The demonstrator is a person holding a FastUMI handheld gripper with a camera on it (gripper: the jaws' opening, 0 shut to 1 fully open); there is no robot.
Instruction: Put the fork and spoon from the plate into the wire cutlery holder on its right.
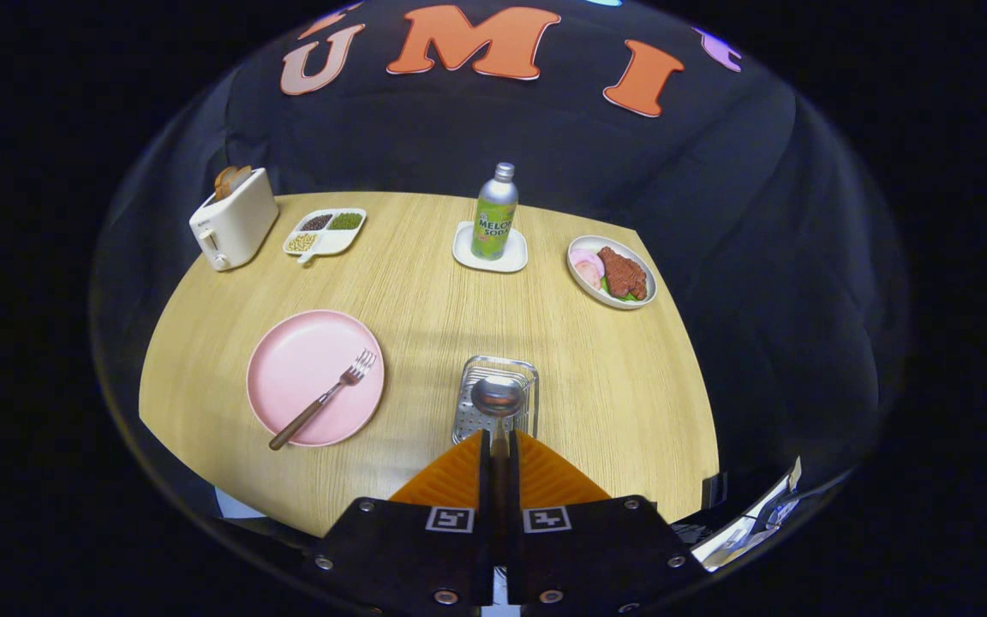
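The spoon point(498, 397) was pinched by the hand-held gripper point(499, 441) above the wire cutlery holder point(528, 377); released tilted, it could be tipped onto the desk point(425, 274).

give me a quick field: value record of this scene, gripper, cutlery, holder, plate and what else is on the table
gripper: gripper shut on the spoon's handle, held above the holder
spoon: spoon, bowl over the wire cutlery holder, not yet released
holder: wire cutlery holder, just ahead of the fingers, right of the plate
fork: fork lying on the pink plate, handle over its near rim
far side: toaster with toast, divided dish, soda bottle on a coaster, plate of food
left to do: drop spoon, then fetch fork
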